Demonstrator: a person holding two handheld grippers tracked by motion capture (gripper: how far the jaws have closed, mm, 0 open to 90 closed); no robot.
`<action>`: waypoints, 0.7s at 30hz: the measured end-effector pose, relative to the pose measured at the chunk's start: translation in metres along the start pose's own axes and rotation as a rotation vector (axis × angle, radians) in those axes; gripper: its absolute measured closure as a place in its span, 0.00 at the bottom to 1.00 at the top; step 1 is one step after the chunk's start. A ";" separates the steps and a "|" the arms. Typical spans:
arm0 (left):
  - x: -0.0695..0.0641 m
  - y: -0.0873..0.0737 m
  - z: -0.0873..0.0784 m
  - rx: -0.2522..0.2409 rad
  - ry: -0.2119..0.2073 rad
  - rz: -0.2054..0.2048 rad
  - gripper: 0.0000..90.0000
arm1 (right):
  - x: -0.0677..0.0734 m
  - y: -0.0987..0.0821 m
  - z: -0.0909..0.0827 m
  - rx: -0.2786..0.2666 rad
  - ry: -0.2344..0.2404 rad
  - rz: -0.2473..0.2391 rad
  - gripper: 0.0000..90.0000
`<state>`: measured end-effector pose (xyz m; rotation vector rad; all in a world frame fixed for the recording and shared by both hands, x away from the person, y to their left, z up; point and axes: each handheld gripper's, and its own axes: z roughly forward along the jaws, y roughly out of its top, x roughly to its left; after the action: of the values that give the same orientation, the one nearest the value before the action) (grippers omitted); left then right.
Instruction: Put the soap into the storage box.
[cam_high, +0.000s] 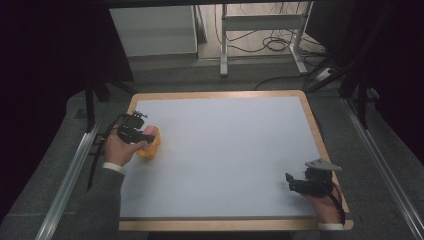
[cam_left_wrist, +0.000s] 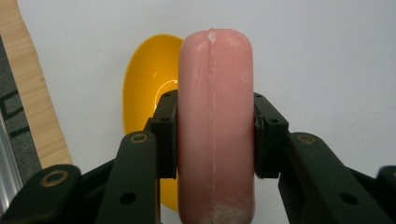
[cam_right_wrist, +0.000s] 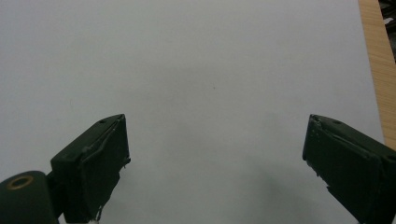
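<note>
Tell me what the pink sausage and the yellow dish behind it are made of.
Pink sausage: looks like soft moulded plastic or rubber, matte, with a seam line down its middle and whitish scuffs; probably a toy.
Yellow dish: looks like hard plastic, glossy, going by the bright highlight inside its curve.

Your left gripper (cam_high: 142, 134) sits at the left edge of the bench (cam_high: 225, 150), about midway between near and far. A sausage (cam_left_wrist: 215, 126) lies between its fingers (cam_left_wrist: 166, 135), touched on both sides. A bowl (cam_left_wrist: 147, 88) rests on the bench under and just left of the sausage in the left gripper view; from the high view the bowl (cam_high: 150, 145) lies just right of your left hand (cam_high: 120, 147). Your right gripper (cam_high: 300, 184) sits at the near right corner of the bench, well apart from the left one, its fingers (cam_right_wrist: 100, 163) wide apart over bare bench (cam_right_wrist: 210, 93). Beyond the far edge, a frame (cam_high: 260, 35) stands on the floor with cables (cam_high: 277, 42) lying around it.
</note>
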<state>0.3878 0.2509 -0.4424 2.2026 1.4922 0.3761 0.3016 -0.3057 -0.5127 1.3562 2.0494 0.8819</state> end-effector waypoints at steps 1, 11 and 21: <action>0.001 0.000 0.001 0.002 0.001 -0.004 0.67 | 0.000 0.000 0.000 0.000 0.000 0.000 0.08; 0.009 0.001 0.015 0.025 0.022 -0.030 0.67 | 0.000 0.000 0.001 0.000 0.001 0.000 0.08; 0.018 -0.004 0.032 0.062 0.012 -0.056 0.67 | -0.001 0.000 0.000 0.002 0.002 0.001 0.08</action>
<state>0.4062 0.2615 -0.4725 2.2040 1.5886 0.3296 0.3019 -0.3062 -0.5133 1.3582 2.0517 0.8823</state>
